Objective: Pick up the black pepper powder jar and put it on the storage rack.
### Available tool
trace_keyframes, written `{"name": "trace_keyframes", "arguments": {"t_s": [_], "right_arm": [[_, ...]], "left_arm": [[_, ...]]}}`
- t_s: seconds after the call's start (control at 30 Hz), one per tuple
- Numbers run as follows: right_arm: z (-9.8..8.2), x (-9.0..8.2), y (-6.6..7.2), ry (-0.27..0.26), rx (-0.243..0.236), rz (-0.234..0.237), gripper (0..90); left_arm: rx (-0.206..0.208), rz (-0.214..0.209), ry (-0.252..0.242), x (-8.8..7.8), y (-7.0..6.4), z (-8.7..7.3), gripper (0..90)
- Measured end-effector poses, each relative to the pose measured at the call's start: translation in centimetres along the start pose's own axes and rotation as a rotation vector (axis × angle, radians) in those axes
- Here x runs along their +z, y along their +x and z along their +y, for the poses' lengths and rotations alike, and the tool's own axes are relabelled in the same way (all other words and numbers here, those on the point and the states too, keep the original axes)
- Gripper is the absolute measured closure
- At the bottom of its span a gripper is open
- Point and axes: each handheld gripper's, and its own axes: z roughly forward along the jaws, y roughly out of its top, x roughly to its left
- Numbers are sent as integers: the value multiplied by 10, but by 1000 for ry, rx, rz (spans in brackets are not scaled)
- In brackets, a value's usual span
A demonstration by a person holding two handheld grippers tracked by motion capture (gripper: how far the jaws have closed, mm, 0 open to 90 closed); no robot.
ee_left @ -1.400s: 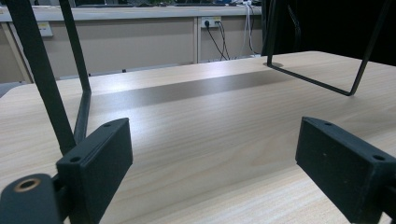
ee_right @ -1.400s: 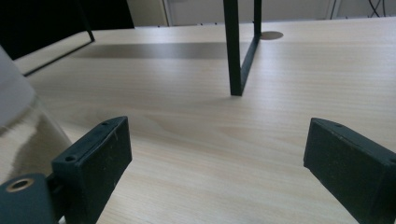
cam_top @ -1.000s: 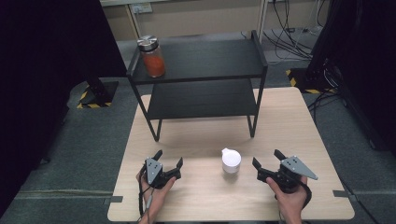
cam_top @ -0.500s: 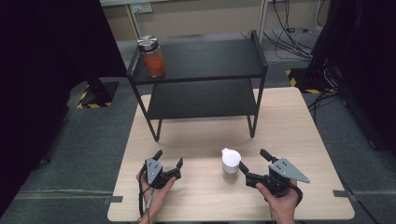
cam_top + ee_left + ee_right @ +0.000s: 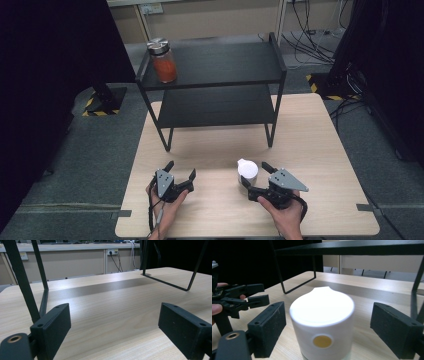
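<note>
Wooden table, right gripper closing around white jar; untouched

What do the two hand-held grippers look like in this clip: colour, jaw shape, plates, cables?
Both are black. The left gripper and right gripper each carry a grey three-cornered plate on top. Each gripper's own view shows blocky rectangular jaws with small screw holes and a brass-ringed hole on the left one. A thin cable trails from the left gripper. No sleeves are visible.

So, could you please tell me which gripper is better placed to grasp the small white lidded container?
Right. The right gripper already straddles the small white lidded container; the left gripper stands apart over bare table.
</note>
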Motion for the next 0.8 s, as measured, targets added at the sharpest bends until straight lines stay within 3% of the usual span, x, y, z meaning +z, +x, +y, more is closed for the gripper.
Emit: {"name": "trace_keyframes", "arguments": {"t_s": [0.13,0.37,0.57,0.8], "right_arm": [[-3,5,-1,5,11,7,158],[-5,17,2,31,-11,1,215],[-10,19,5,33,-22,-10,284],[-10,19,8,32,-39,-21,296]], "left_arm": [[-1,0,-1,0,0,0,104],[2,0,0,0,0,0,105],[5,-2,6,0,0,1,105],[4,-1,7,0,0,1,105]]}}
